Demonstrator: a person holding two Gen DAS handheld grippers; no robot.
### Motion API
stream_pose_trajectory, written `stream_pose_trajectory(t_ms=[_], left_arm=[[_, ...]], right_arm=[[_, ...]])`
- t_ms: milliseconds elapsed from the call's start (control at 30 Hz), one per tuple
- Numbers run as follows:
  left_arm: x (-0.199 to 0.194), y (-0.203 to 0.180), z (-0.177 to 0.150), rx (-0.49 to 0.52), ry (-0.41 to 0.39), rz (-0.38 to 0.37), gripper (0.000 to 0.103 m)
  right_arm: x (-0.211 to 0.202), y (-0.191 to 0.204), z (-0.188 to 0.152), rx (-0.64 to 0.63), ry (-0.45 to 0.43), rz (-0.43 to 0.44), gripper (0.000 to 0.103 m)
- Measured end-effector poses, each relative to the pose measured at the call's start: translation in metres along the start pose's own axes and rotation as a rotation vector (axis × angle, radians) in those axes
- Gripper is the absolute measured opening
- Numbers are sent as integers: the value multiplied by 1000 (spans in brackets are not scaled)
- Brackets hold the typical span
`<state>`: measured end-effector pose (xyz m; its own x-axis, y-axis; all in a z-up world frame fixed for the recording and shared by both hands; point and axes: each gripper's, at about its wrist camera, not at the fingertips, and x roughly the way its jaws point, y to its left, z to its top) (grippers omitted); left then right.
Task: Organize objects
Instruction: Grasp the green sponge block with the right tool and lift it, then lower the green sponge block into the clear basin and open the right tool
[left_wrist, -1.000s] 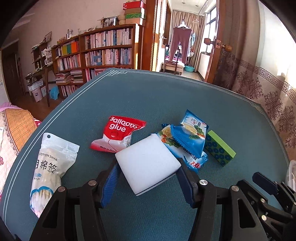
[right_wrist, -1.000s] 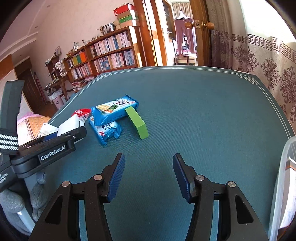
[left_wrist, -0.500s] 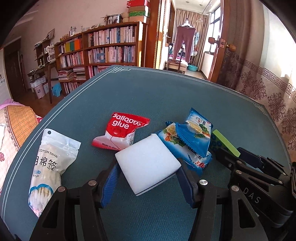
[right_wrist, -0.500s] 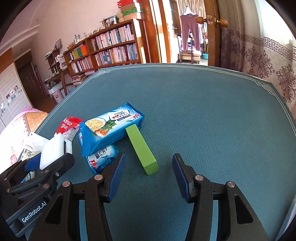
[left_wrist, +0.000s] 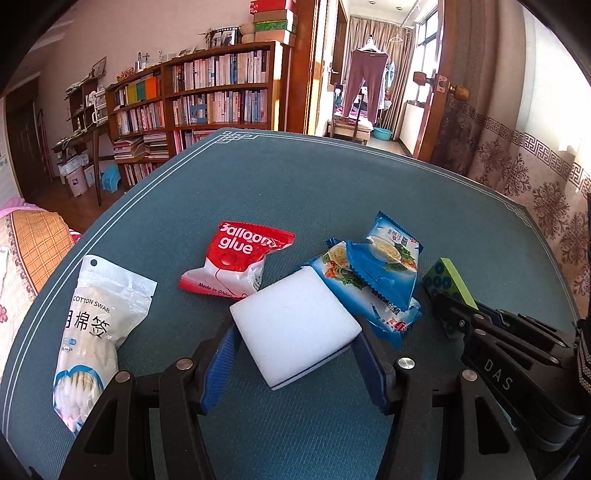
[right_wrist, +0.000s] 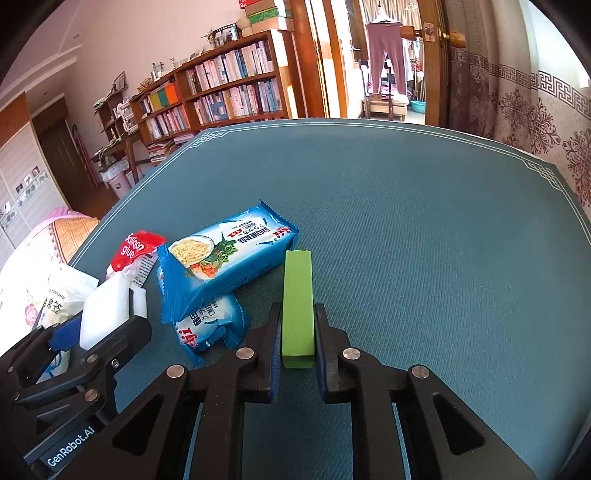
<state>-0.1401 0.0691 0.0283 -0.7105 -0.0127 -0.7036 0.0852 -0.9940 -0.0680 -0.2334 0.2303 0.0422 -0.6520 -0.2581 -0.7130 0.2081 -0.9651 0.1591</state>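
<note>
The teal table (right_wrist: 424, 221) carries everything, and I take the upper blue cracker packet (right_wrist: 225, 254) as my landmark. Left of it, at the table's left edge, lies the cotton swab bag (left_wrist: 96, 332). The red balloon glue pouch (left_wrist: 236, 262) lies between that bag and the packet. A second blue packet (right_wrist: 210, 325) lies under the cracker packet, sticking out on the side nearer me.

Just left of the cracker packet, my left gripper (left_wrist: 295, 354) has the white sponge block (left_wrist: 295, 325) between its blue pads. The pads seem to press its two sides, so I judge it clamped there.

Just right of the cracker packet stands the green block (right_wrist: 297, 295), with its far end touching or nearly touching the packet's corner. My right gripper (right_wrist: 297, 332) has just been closing, and its jaws now stand clamped on the block's near half.

What the next move turns on is the block's long axis. It runs straight away from me, in line with my right fingers, so the far half sticks out ahead beside the packet. I judge a straight lift safest. A sideways swing to the left would knock that free end into the packet. My right hand is the nearer one and already has the block.
</note>
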Motion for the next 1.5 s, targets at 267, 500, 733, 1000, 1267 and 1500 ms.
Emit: stream_pose_trajectory(t_ms=[267,500,733,1000,1267,1500], left_arm=[[-1,-1,0,7,-7,-8,64],[-11,-9,-1,24,-40,-44,64],[-21,-23,-5,74,-73,-100,64],[-28,-38,-10,126,-84,-150,64],[-31,-48,-15,162,-70,-219,64],[-35,-55,-19,187,-52,-320,64]], right_arm=[[-23,-12,-23,58,-17,4,16],[-52,-18,-44,88,-39,-1,16],[-84,-29,-59,128,-68,-23,16],[-123,-51,-72,180,-115,-66,15],[-163,-87,-88,250,-157,-152,15],[-192,-121,-101,315,-189,-251,15]])
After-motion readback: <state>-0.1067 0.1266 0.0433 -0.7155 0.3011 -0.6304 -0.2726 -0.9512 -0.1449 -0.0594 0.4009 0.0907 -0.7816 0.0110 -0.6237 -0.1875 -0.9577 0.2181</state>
